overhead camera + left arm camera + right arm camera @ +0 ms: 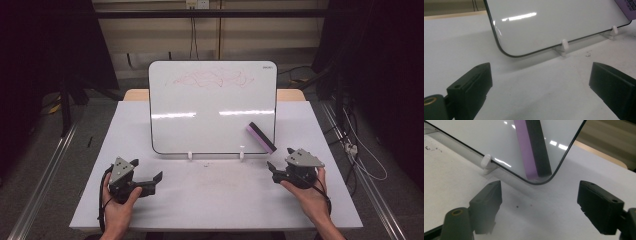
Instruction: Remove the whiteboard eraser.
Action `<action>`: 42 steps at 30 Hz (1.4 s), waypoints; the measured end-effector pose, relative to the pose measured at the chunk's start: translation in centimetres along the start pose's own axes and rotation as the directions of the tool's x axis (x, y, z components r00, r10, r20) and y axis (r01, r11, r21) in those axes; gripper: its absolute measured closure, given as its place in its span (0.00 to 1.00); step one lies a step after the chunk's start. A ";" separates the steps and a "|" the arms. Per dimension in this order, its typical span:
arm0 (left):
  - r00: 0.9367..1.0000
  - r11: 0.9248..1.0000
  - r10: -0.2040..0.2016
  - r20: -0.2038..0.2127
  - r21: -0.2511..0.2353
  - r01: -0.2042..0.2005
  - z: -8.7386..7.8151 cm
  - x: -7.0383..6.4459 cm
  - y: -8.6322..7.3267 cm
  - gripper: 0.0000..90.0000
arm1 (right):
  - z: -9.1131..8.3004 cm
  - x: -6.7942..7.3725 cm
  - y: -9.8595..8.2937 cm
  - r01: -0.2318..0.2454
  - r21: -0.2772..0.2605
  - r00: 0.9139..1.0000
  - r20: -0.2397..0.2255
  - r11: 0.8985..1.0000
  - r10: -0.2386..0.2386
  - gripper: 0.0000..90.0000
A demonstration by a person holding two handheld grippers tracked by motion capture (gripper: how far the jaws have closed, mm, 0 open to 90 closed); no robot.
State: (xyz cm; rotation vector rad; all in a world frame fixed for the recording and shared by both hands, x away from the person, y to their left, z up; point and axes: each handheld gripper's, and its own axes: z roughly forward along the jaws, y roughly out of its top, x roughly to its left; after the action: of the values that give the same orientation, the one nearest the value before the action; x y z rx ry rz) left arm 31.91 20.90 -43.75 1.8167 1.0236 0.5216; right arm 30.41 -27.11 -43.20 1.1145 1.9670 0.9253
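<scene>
On the white table (215, 200), near its far edge, 1 whiteboard (212, 107) is standing on 2 small white clips (190, 155), leaning back, with red scribbles (212, 79) running across its upper part; 1 purple-and-black eraser (261, 137) is clinging to the board's lower right corner, its long axis slanting from upper left down to lower right; the right gripper (280, 159) is hovering just beside that corner, jaws spread wide, pinching nothing; the left gripper (148, 173) is resting low, jaws likewise spread and empty. Judged best: closing across the eraser's narrow sides, square to its length, while the left gripper is steadying the board.
</scene>
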 end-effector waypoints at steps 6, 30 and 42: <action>1.000 1.000 -0.004 -0.003 -0.008 0.004 -0.2 0.1 0.0 0.05 | 0.5 0.1 1.7 0.050 -0.014 0.998 0.029 0.999 -0.050 0.27; 1.000 1.000 -0.007 -0.009 -0.005 0.007 -0.2 0.3 0.0 0.05 | 3.8 1.8 3.4 0.190 0.026 0.977 0.095 0.981 -0.191 0.66; 1.000 1.000 -0.009 -0.026 -0.002 0.009 -0.2 0.4 0.0 0.06 | 3.7 1.9 3.3 0.198 0.012 0.975 0.105 0.980 -0.198 0.72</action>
State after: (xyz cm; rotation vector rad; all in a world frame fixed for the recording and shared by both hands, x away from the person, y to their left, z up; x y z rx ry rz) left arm 31.98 21.39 -43.72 1.8072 1.0486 0.5413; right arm 34.03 -23.25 -42.79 0.9286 1.9509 0.7442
